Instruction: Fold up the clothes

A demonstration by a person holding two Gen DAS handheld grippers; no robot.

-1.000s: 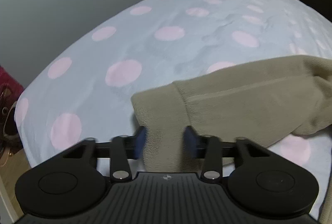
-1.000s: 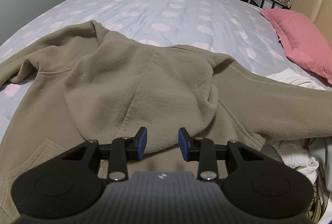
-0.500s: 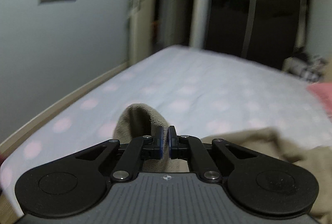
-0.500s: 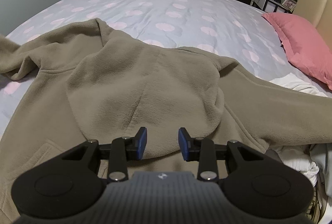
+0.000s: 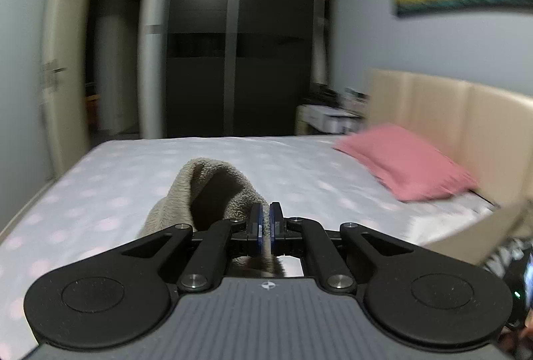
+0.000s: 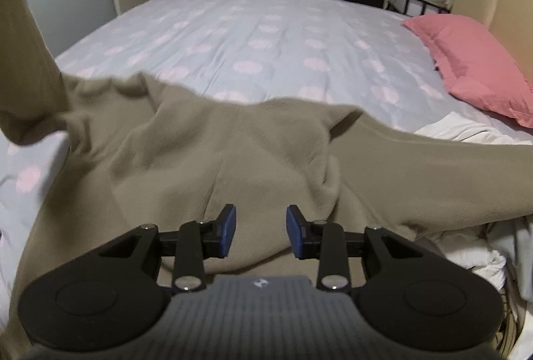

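Since a second ago the left gripper [image 5: 266, 228] has closed on the sleeve cuff [image 5: 213, 190] and swung it up off the bed; its view, then full of dotted sheet, now looks level across the room to the wardrobe [image 5: 240, 43] and headboard [image 5: 466, 126]. The jaws are clamped with a strip of fleece pinched between the blue pads, and the cuff's open mouth bulges above and left of them.

The right gripper [image 6: 261, 231] has barely shifted. Its jaws stand partly apart, holding nothing, and it hovers over the hoodie [image 6: 233, 160], just above the hood. In its view the lifted sleeve [image 6: 23, 43] rises steeply at the left edge, taut enough to drag the shoulder into ridges. The hoodie lies spread at the near edge of the bed [image 6: 266, 36], its other sleeve running right toward a white garment [image 6: 466, 130] near the pink pillow [image 6: 473, 60].

The step in hand looks like folding this sleeve across the body. To do it well:
- Carry the cuff over in a low arc, so the fold line lands at the shoulder seam and does not haul the whole garment sideways.
- The right gripper could press near the shoulder as an anchor, since the fleece is already bunching there.
- Lay the sleeve flat across the chest before releasing. The pinch is thin and at the cuff edge, so a jerk may slip it free.
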